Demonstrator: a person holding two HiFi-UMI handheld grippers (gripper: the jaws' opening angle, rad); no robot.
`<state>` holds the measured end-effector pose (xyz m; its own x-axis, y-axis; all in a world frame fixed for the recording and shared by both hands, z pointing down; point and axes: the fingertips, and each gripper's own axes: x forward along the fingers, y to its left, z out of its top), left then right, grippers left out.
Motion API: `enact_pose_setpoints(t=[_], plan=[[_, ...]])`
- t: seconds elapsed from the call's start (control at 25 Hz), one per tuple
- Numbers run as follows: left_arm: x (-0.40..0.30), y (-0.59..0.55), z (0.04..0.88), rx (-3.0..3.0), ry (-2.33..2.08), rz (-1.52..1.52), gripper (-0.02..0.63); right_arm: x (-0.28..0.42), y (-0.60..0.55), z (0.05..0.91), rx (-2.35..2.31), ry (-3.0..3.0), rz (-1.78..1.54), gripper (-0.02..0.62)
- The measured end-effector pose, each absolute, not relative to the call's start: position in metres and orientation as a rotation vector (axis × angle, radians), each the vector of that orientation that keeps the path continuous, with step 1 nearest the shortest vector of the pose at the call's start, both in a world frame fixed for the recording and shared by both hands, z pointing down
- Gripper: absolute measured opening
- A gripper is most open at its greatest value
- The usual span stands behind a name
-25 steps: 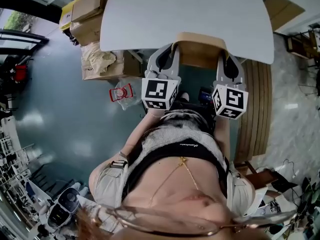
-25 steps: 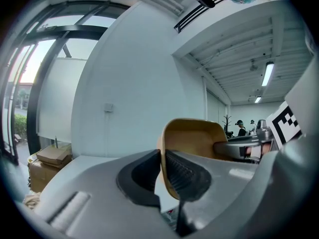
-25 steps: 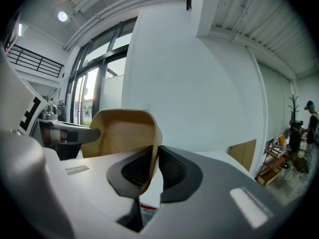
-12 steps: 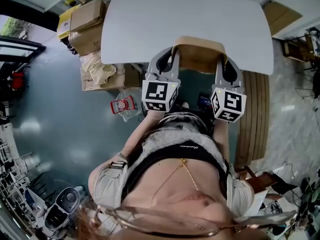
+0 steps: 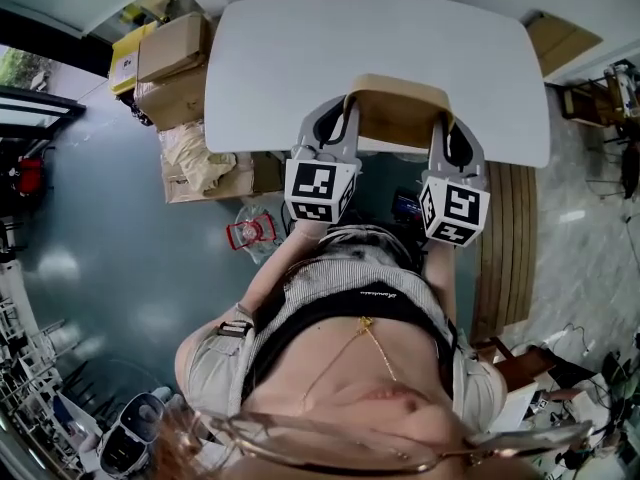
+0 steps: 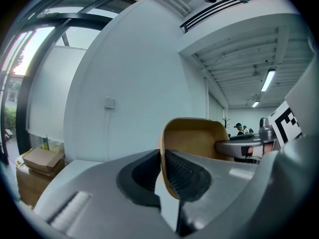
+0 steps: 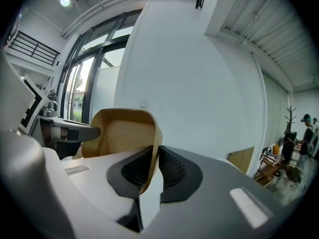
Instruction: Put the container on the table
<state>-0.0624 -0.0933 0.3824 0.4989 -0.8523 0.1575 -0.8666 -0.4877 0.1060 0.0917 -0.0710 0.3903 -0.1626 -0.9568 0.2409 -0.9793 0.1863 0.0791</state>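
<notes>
A tan, open-topped container (image 5: 398, 114) is held between my two grippers at the near edge of the white table (image 5: 300, 48). My left gripper (image 5: 341, 118) is shut on its left wall, and my right gripper (image 5: 447, 126) is shut on its right wall. In the left gripper view the container's (image 6: 192, 136) rim is pinched between the ribbed pads (image 6: 184, 176). The right gripper view shows the container (image 7: 122, 131) clamped the same way, with the other gripper's jaw on its far side. The container's underside is hidden.
Cardboard boxes (image 5: 170, 53) are stacked on the floor left of the table, with a red-and-clear object (image 5: 250, 232) on the floor nearer me. A wooden slatted panel (image 5: 510, 238) stands to the right. My torso fills the lower head view.
The table and floor objects have shifted slightly down and towards me in the head view. Both grippers keep their hold on the container.
</notes>
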Motion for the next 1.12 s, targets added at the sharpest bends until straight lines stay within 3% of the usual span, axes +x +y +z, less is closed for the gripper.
enact_pose_setpoints(t=[0.52, 1.12], plan=[[-0.106, -0.128, 0.404, 2.557, -1.424, 0.149, 0.015, 0.047, -0.101, 0.408, 1.877, -2.145, 0.15, 0.054], [-0.087, -0.155, 0.401, 2.538, -1.449, 0.148, 0.017, 0.067, -0.134, 0.408, 1.844, -2.193, 0.175, 0.052]])
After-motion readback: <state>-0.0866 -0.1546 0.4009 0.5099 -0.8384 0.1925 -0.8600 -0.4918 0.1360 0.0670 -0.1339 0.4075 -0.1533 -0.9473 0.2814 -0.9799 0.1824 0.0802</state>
